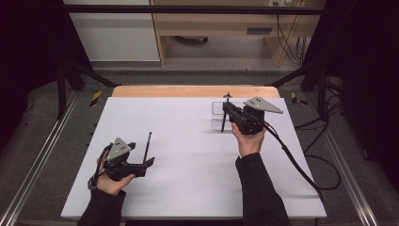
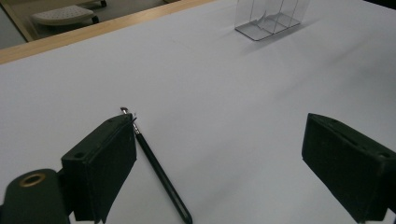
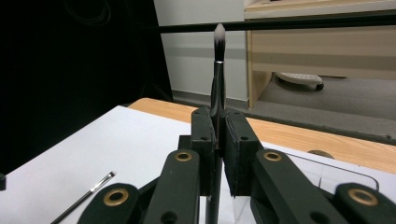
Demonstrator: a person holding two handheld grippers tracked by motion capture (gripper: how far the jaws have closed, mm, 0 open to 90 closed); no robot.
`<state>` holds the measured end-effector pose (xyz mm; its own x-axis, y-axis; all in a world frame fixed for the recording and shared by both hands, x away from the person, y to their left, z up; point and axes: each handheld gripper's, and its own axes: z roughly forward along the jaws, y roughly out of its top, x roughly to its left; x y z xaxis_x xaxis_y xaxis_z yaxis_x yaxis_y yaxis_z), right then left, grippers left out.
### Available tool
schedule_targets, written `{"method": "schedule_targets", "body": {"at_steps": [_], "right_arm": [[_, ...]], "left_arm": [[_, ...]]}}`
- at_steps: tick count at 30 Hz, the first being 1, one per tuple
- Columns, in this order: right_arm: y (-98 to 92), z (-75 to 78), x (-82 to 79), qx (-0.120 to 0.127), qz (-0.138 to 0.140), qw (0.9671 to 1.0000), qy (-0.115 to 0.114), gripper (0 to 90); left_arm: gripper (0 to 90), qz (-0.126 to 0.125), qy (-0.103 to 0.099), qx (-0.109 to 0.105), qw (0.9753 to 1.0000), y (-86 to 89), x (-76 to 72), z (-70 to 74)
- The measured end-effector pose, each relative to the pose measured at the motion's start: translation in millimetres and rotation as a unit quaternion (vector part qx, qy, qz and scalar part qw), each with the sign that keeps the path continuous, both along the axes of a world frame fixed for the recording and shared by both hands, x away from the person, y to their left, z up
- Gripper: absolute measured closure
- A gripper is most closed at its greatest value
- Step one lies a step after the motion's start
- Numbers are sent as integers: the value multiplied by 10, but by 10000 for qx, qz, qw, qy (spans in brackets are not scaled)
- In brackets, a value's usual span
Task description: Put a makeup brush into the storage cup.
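two brushes in play. the first, a makeup brush (image 3: 218, 79) with a dark handle and a white-tipped tuft, stands upright, tuft up, pinched between the two pads of the right claw (image 3: 218, 140); jaws pressed together on the handle. in the high view the right claw (image 1: 227, 113) holds it over the far right part of the counter (image 1: 188, 188), the brush's lower end hanging down at the near edge of a clear plastic holder (image 1: 217, 110); whether the tip touches the holder or the counter i cannot tell. the left gripper view shows that clear holder (image 2: 273, 18) as a box with inner partitions, standing on the white sheet at the far side.

the second, a thin black brush (image 2: 161, 175), lies flat on the counter, its small metal-collared end pointing away. it sits just beside the inner face of one jaw of the left claw (image 2: 219, 163), jaws wide apart, nothing gripped. in the high view the thin brush (image 1: 147, 146) lies near the left claw (image 1: 148, 162) at the near left of the counter, well apart from the holder.

each claw is carried by a hand in a dark sleeve; a cable trails from the right one. beyond the counter's wooden far edge: grey floor, a light wood desk (image 1: 211, 28).
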<state>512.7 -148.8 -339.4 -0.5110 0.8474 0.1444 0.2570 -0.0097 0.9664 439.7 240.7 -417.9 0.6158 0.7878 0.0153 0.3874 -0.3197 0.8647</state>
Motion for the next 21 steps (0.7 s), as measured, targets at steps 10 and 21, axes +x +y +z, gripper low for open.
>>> {"method": "schedule_targets", "body": {"at_steps": [10,21], "right_arm": [[19,62,123,-31,-148,9998,-103,840],[10,130,257,-32,-318,9993,-196,841]], "left_arm": [[92,-14,-19,4,10000,-8,-4,5],[92,-15,-29,19,10000,-13,-4,8]]}}
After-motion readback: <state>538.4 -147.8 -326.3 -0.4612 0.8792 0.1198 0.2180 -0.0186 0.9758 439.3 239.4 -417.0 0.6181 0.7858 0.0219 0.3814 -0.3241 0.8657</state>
